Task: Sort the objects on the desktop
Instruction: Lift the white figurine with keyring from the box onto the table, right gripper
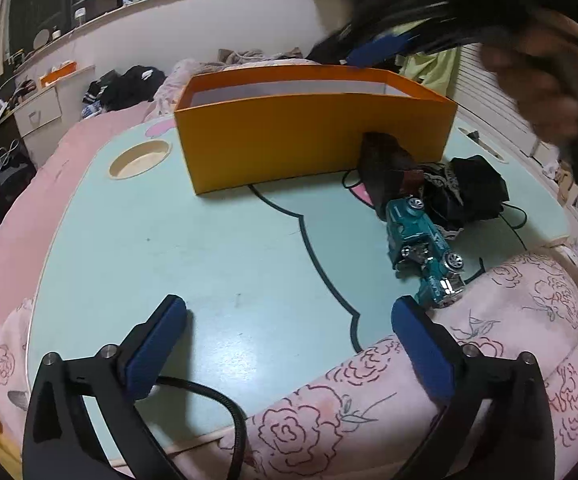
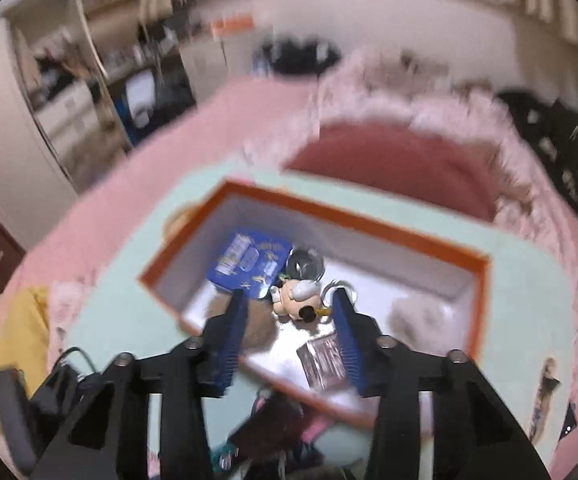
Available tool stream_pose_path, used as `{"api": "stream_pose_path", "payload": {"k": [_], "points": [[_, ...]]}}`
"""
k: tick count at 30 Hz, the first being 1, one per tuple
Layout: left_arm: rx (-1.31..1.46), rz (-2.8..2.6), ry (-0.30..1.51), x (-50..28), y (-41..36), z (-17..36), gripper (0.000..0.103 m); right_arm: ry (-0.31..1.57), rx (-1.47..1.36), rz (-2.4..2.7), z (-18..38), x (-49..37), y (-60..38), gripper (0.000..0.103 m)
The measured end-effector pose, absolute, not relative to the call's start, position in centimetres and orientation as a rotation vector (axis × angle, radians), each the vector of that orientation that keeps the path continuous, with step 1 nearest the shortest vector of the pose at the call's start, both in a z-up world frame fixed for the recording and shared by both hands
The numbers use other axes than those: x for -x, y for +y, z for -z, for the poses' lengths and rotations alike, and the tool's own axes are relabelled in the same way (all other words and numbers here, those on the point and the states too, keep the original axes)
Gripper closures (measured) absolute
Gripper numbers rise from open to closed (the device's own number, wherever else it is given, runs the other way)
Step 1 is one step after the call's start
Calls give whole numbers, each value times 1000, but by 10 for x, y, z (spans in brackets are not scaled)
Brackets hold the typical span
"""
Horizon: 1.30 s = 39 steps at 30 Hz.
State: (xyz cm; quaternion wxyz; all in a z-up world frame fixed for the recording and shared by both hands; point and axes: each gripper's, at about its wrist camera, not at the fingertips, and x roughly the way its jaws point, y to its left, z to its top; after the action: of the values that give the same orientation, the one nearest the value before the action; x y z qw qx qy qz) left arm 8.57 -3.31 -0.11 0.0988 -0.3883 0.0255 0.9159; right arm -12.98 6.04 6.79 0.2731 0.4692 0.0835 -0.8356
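An orange box (image 1: 313,136) stands on the mint-green table (image 1: 209,240). Right of it lie a teal toy car (image 1: 425,248), a black crumpled item (image 1: 473,188) and a dark brown item (image 1: 385,164). My left gripper (image 1: 289,312) is open and empty, low over the table's near side. My right gripper (image 2: 289,304) is open above the box (image 2: 485,280), which holds a blue packet (image 2: 249,264), a small mouse figure (image 2: 301,300), a dark wrapper (image 2: 321,360) and a pale fuzzy thing (image 2: 417,316). The right wrist view is blurred.
A round cup recess (image 1: 139,158) is in the table's far left. Pink floral bedding (image 1: 369,400) wraps the table's near and right edges. A black cable (image 1: 225,412) runs under my left gripper. Cluttered shelves (image 1: 29,92) stand at the left.
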Motion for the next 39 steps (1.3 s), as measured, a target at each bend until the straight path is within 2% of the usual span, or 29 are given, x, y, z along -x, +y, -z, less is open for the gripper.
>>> {"api": "stream_pose_path", "payload": {"k": [4, 11, 14, 18, 24, 27, 33, 39], "points": [[1141, -2712, 74, -88, -33, 2, 1, 274, -1444, 2215, -36, 154, 42, 63], [1141, -2710, 71, -89, -31, 2, 1, 120, -1423, 2180, -26, 155, 52, 64], [1132, -2709, 71, -89, -34, 1, 1, -8, -1380, 2172, -29, 153, 63, 64], [1130, -2708, 72, -89, -34, 1, 1, -156, -1192, 2225, -63, 137, 86, 64], [1131, -2708, 71, -89, -33, 1, 0, -284, -877, 2268, -128, 76, 132, 64], [1130, -2709, 71, -89, -33, 1, 0, -310, -828, 2282, -135, 46, 154, 64], [1131, -2710, 70, -89, -31, 1, 0, -323, -904, 2391, -91, 4, 208, 64], [1138, -2707, 70, -88, -30, 0, 0, -270, -1053, 2385, -39, 8, 203, 63]]}}
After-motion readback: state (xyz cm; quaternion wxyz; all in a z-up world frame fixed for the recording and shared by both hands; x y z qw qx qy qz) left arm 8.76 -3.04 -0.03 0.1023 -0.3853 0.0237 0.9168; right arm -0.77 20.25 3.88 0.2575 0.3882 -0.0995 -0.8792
